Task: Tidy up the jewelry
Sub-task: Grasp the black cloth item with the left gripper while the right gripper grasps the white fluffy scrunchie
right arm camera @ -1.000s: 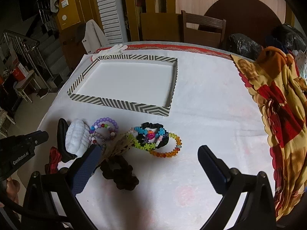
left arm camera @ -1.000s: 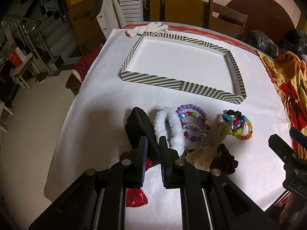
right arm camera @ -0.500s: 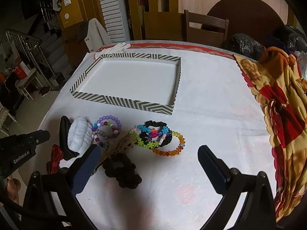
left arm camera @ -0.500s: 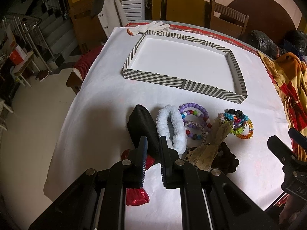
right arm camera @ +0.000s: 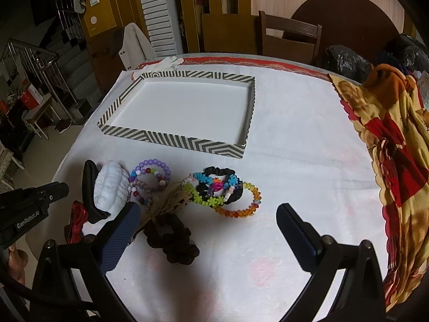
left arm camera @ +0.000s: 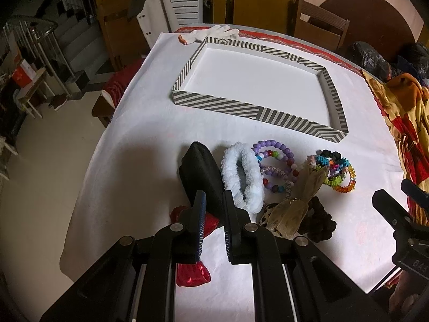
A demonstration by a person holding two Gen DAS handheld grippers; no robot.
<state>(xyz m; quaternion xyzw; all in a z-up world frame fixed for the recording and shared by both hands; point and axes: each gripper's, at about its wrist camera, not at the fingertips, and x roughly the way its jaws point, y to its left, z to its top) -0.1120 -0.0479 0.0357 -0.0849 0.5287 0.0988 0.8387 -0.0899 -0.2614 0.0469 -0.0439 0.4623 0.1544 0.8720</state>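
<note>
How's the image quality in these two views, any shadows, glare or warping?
Left wrist view: fisheye bends the striped tray, dark corners, soft shadow left of the black scrunchie. Right wrist view: same warping, tablecloth evenly lit, no strong glare, background dim.

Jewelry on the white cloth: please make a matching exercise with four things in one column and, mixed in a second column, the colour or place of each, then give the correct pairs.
Things:
1. fluffy scrunchie
2. striped tray
3. round-bead bracelet
4. shiny bow

Colour or place:
A. mostly purple
B. red, nearest the table edge
C. white, beside the black scrunchie
D. nothing in it, beyond the pile

Pairs: 1-C, 2-D, 3-A, 4-B
</note>
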